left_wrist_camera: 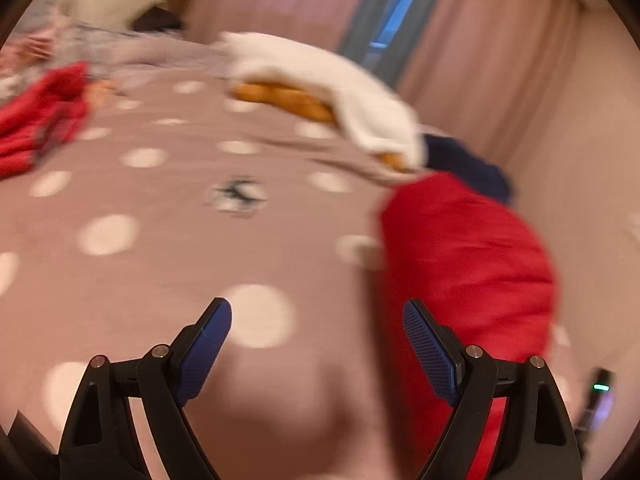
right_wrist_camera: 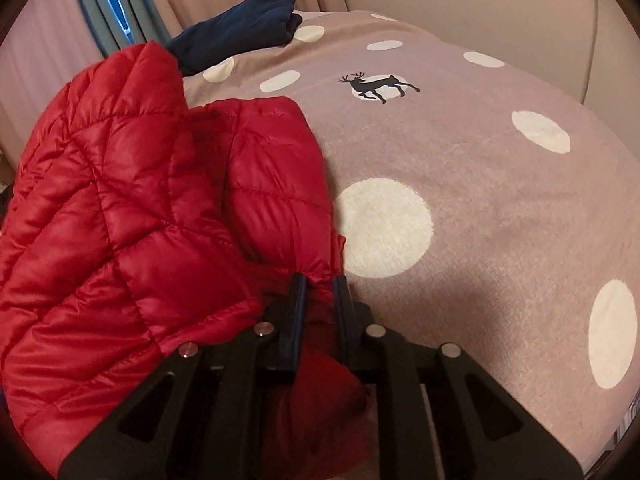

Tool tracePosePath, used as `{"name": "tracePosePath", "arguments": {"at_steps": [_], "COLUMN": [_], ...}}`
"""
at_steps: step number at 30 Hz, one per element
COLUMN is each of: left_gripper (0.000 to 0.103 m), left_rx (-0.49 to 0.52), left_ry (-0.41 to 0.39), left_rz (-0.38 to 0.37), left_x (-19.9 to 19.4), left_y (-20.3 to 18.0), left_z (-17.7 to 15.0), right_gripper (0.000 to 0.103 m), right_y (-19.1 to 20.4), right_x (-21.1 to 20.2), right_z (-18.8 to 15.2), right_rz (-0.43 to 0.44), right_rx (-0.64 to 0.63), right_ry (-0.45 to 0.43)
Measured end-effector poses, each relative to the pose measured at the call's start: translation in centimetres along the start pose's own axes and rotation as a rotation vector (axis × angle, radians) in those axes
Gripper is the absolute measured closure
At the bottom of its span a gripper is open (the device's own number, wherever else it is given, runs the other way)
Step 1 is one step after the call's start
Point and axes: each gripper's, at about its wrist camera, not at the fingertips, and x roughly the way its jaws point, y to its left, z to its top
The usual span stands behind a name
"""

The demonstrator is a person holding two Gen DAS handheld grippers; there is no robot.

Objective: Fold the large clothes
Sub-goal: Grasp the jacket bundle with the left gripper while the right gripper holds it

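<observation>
A red quilted puffer jacket (right_wrist_camera: 132, 208) lies bunched on the left of the right wrist view, on a mauve bedspread (right_wrist_camera: 480, 200) with white dots. My right gripper (right_wrist_camera: 319, 280) is shut on a gathered edge of the jacket. In the blurred left wrist view the same red jacket (left_wrist_camera: 468, 256) lies at the right. My left gripper (left_wrist_camera: 318, 312) is open and empty above the bedspread (left_wrist_camera: 160, 240), just left of the jacket.
A navy garment (right_wrist_camera: 236, 28) lies beyond the jacket; it also shows in the left wrist view (left_wrist_camera: 464, 164). A white garment (left_wrist_camera: 328, 80) over something orange and another red garment (left_wrist_camera: 40, 120) lie farther off. Pink curtains (left_wrist_camera: 500, 60) hang behind the bed.
</observation>
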Motion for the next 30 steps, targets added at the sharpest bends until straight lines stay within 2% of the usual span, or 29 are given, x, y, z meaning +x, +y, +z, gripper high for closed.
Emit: {"name": "tracePosePath", "arguments": {"at_steps": [2,3,4,8,10,14,17,19,26,30], "left_gripper": [0.017,0.022,0.027,0.032,0.032,0.032,0.033,0.033,0.033,0.033], "left_rx": [-0.017,-0.024,-0.023,-0.020,0.004,0.036,0.140,0.171,0.140,0.140], "left_ry": [0.010,0.025,0.039,0.090,0.076,0.091,0.056,0.052,0.072,0.066], "left_rz": [-0.096,-0.098,-0.076,-0.008,0.044,0.084,0.161,0.188,0.145,0.148], "left_x": [0.8,1.7,2.4,6.8,8.8,10.8,11.1,11.0,11.7,12.2], "left_y": [-1.0,-1.6,-2.2,-4.6,-5.5,-5.6,-6.7,-7.4,-6.5,-6.8], "left_z": [0.2,0.3,0.3,-0.4,-1.6,-3.9,-4.8,-4.8,-4.9,-5.1], "right_gripper": [0.089,0.089,0.089,0.089,0.089,0.088,0.088,0.088,0.088,0.087], "right_y": [0.4,0.5,0.7,0.6,0.4,-0.3,-0.6,-0.4,-0.8,-0.5], "right_x": [0.1,0.2,0.1,0.0,0.0,0.4,0.6,0.6,0.7,1.2], "right_z": [0.0,0.0,-0.1,-0.2,-0.3,-0.3,-0.2,-0.3,-0.4,-0.4], "right_rz": [-0.011,-0.015,-0.017,-0.010,-0.001,0.012,0.026,0.016,0.031,0.016], "right_rx": [-0.012,-0.016,-0.015,-0.012,-0.003,0.041,0.065,0.058,0.065,0.054], "right_ry": [-0.003,-0.004,-0.004,0.000,0.003,0.020,0.029,0.028,0.034,0.030]}}
